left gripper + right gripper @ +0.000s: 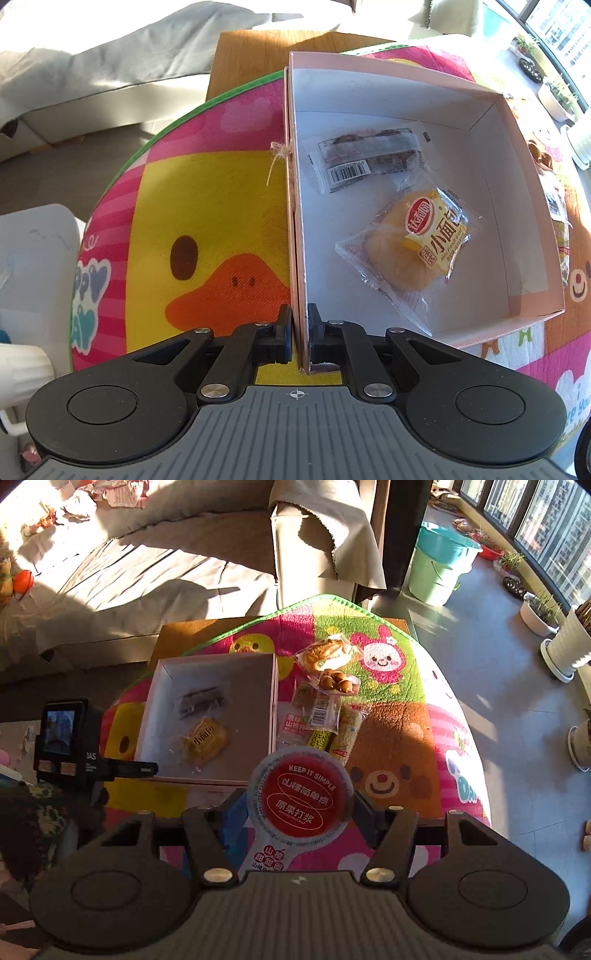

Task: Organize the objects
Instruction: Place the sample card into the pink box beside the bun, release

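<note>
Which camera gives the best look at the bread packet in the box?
The left wrist view: the bread packet lies close and sharp, its label readable, on the floor of the box. The right wrist view shows it small, farther off and in shadow.

Two wrapped snacks point(406, 236) in box point(388, 85)

Home lounge, sofa point(177, 572), kids' mat point(399, 709) (potted plants point(543, 609))

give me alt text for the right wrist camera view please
The right gripper holds a round red-lidded snack cup between its jaws above a cartoon play mat. Beyond it, an open box holds two wrapped snacks, with more packets piled beside it.
</note>
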Demonstrator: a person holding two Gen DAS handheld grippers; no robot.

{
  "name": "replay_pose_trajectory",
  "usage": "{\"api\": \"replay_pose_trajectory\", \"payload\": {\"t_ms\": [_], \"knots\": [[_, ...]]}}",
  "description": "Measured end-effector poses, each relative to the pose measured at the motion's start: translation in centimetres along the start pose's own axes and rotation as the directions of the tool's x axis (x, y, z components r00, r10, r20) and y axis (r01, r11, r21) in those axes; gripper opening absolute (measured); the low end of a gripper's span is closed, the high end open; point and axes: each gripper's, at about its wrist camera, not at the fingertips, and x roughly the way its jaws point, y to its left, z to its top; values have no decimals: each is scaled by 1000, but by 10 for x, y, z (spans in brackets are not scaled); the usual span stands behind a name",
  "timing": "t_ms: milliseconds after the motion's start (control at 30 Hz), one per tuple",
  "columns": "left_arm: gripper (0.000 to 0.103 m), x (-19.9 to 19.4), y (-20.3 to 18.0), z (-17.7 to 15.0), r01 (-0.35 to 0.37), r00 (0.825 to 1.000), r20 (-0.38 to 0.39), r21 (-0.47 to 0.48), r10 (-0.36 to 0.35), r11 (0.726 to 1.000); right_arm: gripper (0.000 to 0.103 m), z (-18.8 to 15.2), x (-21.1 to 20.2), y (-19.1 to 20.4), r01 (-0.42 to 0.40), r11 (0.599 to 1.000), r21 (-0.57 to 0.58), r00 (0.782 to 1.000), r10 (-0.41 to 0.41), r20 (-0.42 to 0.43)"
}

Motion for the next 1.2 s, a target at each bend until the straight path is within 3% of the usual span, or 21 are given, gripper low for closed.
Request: {"api": "replay_pose_trajectory", "payload": {"t_ms": [267,633,767,900,1200], "knots": [[11,-1,5,-2,40,999,15,11,-40,999,61,44,-54,42,-52,997,59,993,45,112],[12,-1,11,-1,66,998,25,10,-66,998,66,75,-9,67,-29,997,68,993,21,118],[12,0,10,-1,54,998,27,1,-54,999,73,74,-2,50,-22,997,76,992,13,122],[10,1,6,1,29,999,18,-9,-29,1000,74,59,8,15,17,993,115,996,-27,85],[9,3,-3,10,-38,999,-19,-27,37,999,74,5,76,-96,42,953,299,995,-12,-100]]}}
